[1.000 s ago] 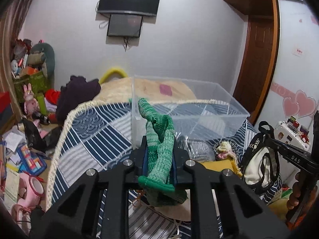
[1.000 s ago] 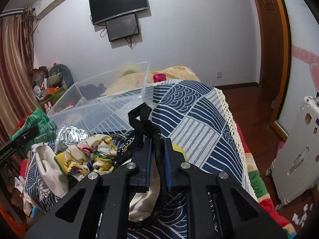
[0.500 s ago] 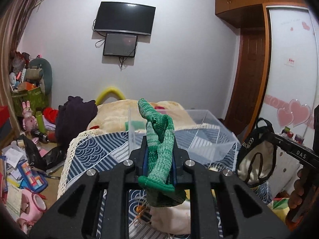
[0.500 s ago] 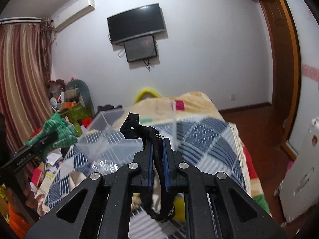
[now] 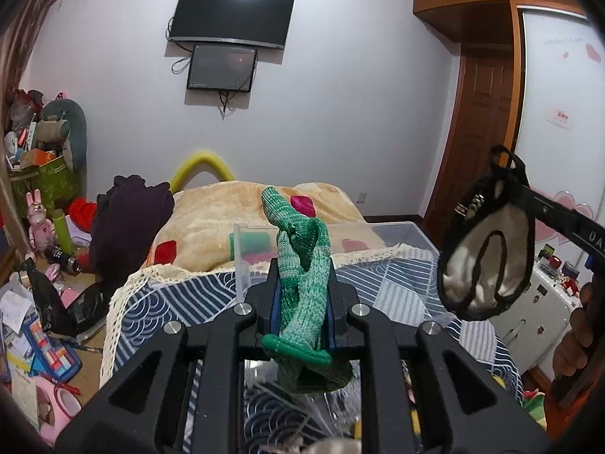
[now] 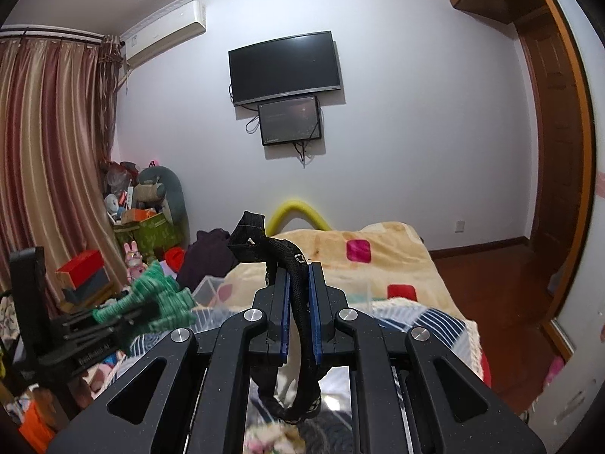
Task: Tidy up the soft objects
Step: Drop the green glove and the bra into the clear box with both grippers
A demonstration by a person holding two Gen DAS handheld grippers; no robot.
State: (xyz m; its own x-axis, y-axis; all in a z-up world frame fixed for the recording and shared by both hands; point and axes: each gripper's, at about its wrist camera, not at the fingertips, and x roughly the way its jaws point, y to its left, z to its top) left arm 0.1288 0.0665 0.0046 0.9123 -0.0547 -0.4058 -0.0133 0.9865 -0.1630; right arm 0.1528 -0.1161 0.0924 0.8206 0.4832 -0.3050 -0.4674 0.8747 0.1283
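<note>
My left gripper is shut on a green knitted sock that sticks up between the fingers and hangs below them. My right gripper is shut on the black strap of a cream and black pouch, which dangles at the right of the left wrist view. Both are held high above the bed. A clear plastic bin sits on the blue patterned bedspread ahead. The green sock also shows in the right wrist view.
A beige blanket covers the far bed. A dark purple garment lies at its left edge. Cluttered floor and toys are at the left. A wooden door and a white wardrobe stand at the right.
Both grippers have risen and tilted up with their loads. The pile of soft things on the bedspread has dropped out of sight and the bin now sits lower in view.
</note>
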